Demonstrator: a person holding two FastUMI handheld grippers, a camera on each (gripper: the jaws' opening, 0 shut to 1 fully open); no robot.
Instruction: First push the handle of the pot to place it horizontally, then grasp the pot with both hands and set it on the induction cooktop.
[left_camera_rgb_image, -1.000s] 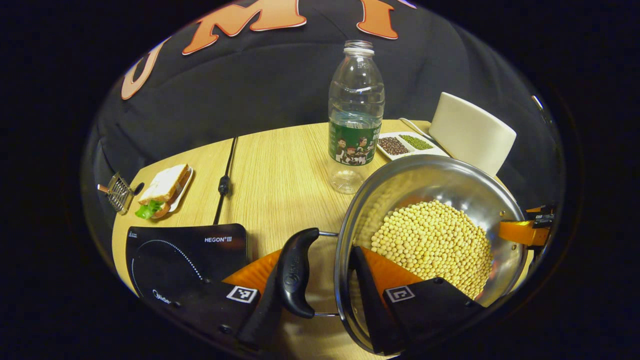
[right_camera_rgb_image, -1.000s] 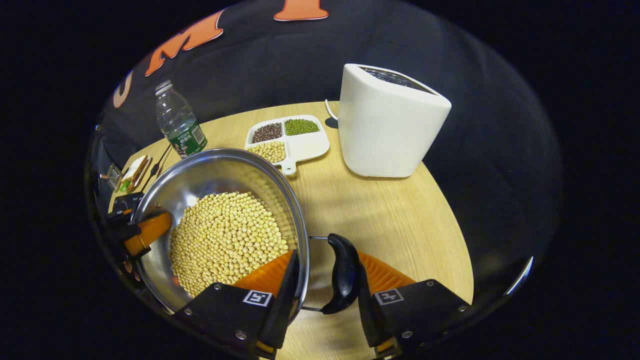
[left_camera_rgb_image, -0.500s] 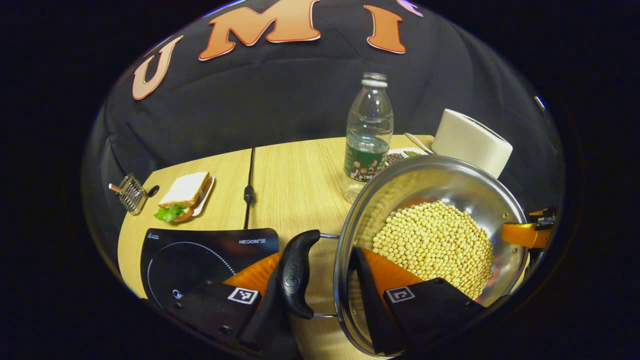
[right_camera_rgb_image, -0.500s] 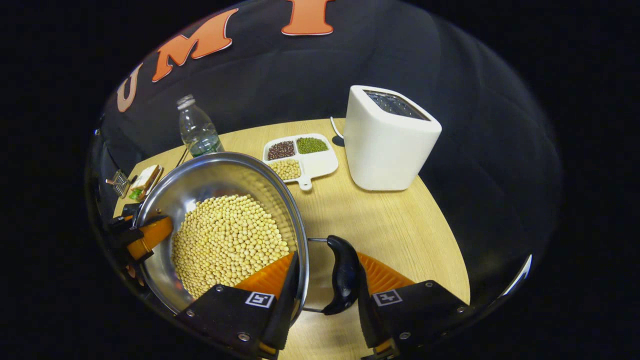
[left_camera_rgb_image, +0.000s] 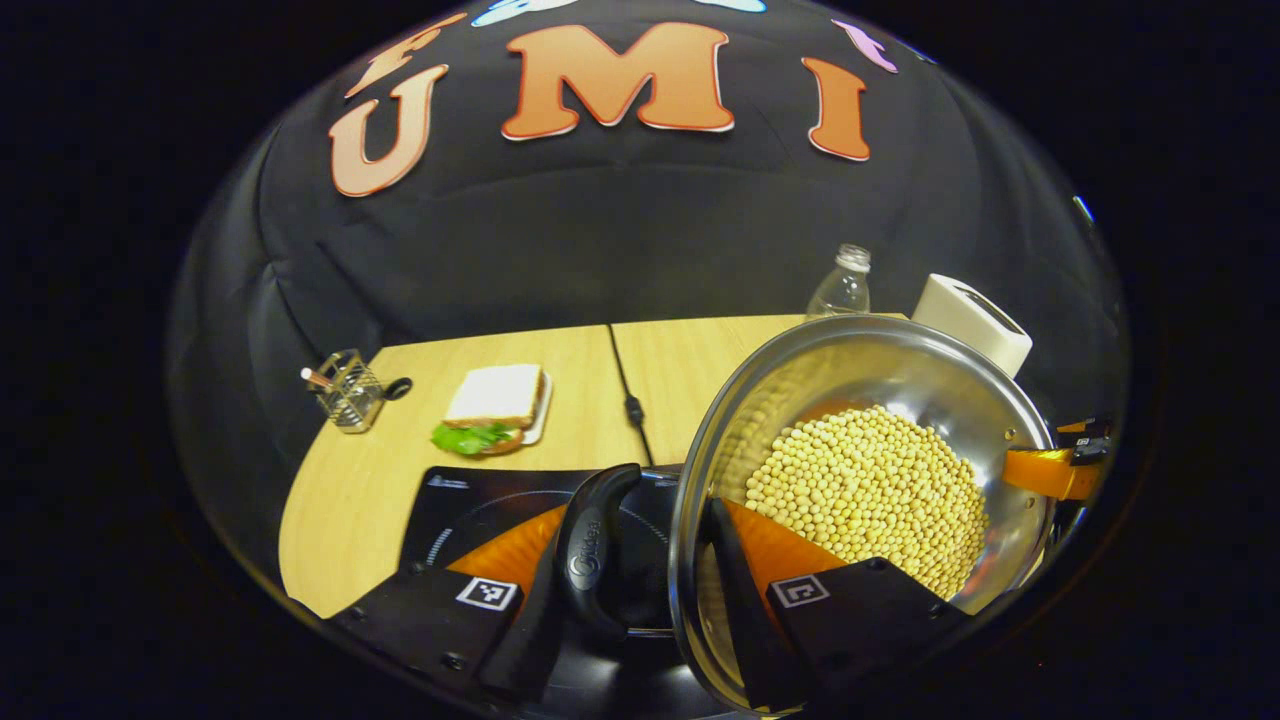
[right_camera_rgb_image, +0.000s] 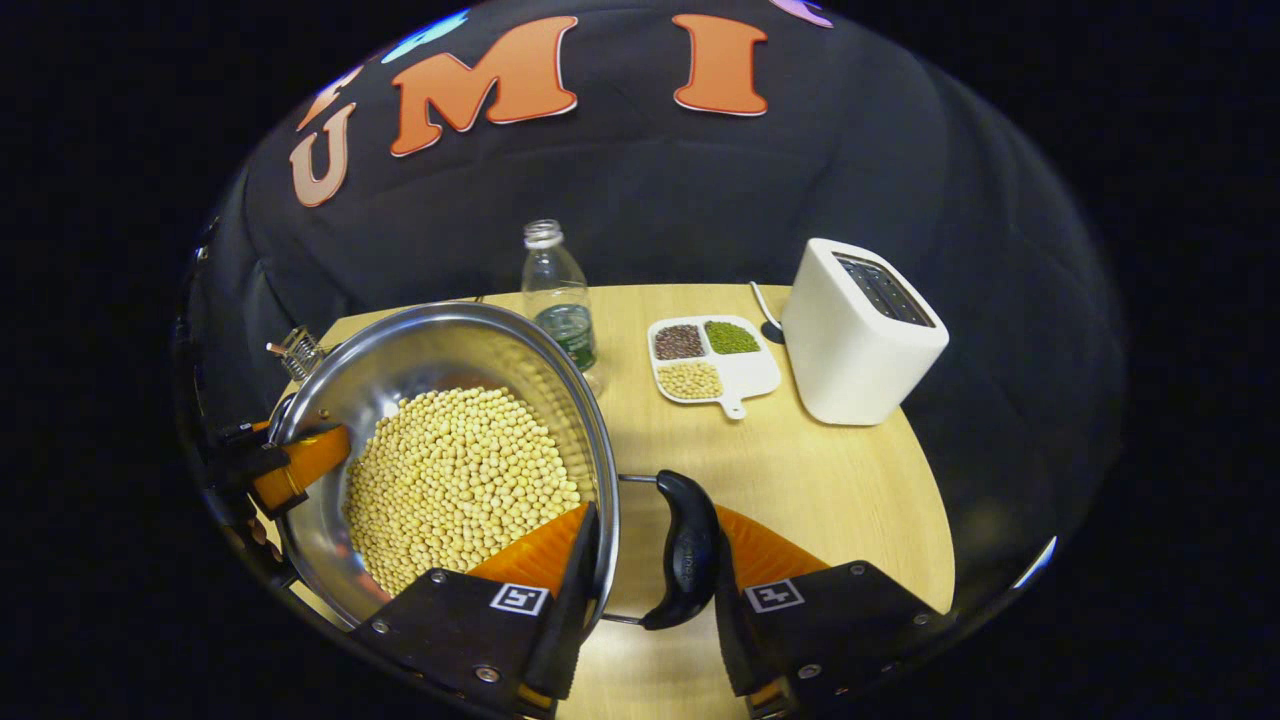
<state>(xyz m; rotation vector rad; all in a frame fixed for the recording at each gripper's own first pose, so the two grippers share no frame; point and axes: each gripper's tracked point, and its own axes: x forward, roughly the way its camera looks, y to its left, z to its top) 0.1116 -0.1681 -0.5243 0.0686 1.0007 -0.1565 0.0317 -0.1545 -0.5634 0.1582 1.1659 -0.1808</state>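
Steel pot (left_camera_rgb_image: 880, 370), heaped with pale soybeans (left_camera_rgb_image: 868, 490), hangs between the two tools above the wooden tabletop (left_camera_rgb_image: 400, 450). Nearest in the left gripper view, the left hand-held gripper (left_camera_rgb_image: 640, 560) is clenched across the pot's rim and its black side handle (left_camera_rgb_image: 592, 545): one finger presses the handle from outside, the other sits inside the wall against the beans. In the right gripper view, the right hand-held gripper (right_camera_rgb_image: 648, 560) grasps the opposite handle (right_camera_rgb_image: 685, 550) and rim in the same way. Directly beneath the left handle lies the black induction cooktop (left_camera_rgb_image: 470, 505), with the pot's left edge over it. Beyond it rest a sandwich (left_camera_rgb_image: 495, 405) on a small plate, a black cable (left_camera_rgb_image: 628, 390) and a wire holder (left_camera_rgb_image: 348, 390). Farther off in the right gripper view stand a clear bottle (right_camera_rgb_image: 560, 300), a divided dish of beans (right_camera_rgb_image: 712, 357) and a white toaster (right_camera_rgb_image: 858, 335) near the tabletop's far edge.
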